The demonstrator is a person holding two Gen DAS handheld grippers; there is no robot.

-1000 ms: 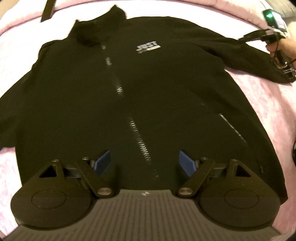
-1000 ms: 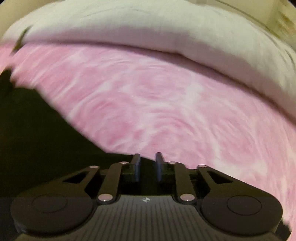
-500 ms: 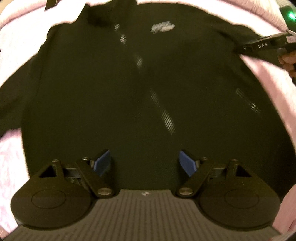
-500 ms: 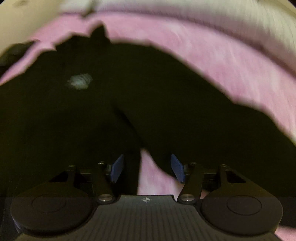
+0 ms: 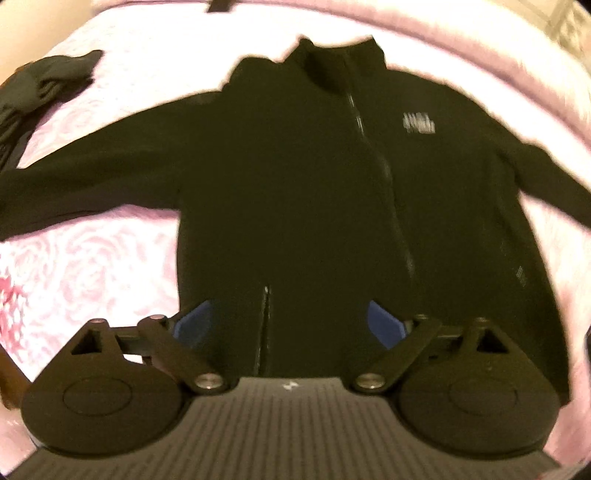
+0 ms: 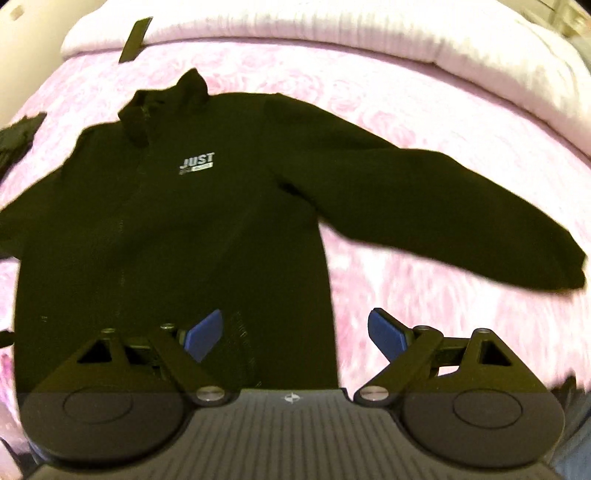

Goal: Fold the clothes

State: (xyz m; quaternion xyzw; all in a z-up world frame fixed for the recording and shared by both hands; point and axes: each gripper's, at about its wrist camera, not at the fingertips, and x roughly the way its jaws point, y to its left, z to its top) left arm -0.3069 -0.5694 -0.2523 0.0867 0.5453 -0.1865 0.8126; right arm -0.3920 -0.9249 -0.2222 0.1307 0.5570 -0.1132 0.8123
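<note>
A black zip-up jacket [image 5: 295, 192] lies flat and face up on the pink bed, collar away from me, both sleeves spread out sideways. Its white chest logo [image 6: 197, 163] reads JUST. My left gripper [image 5: 290, 323] hangs open above the lower left front of the jacket, near the zipper, with nothing between its blue pads. My right gripper [image 6: 295, 328] is open over the jacket's right hem edge [image 6: 325, 295], also holding nothing. The right sleeve [image 6: 461, 218] stretches out to the right of it.
The pink rose-patterned bedspread [image 5: 85, 266] surrounds the jacket. A pale pillow or rolled blanket [image 6: 332, 33] runs along the far side. A dark bundle of other clothes [image 5: 40, 85] lies at the far left. A black strap [image 6: 135, 35] rests on the pillow.
The right gripper let go of the sleeve cuff, opened, and swung back to the jacket's lower right. The left gripper pulled back and shifted left, staying open.
</note>
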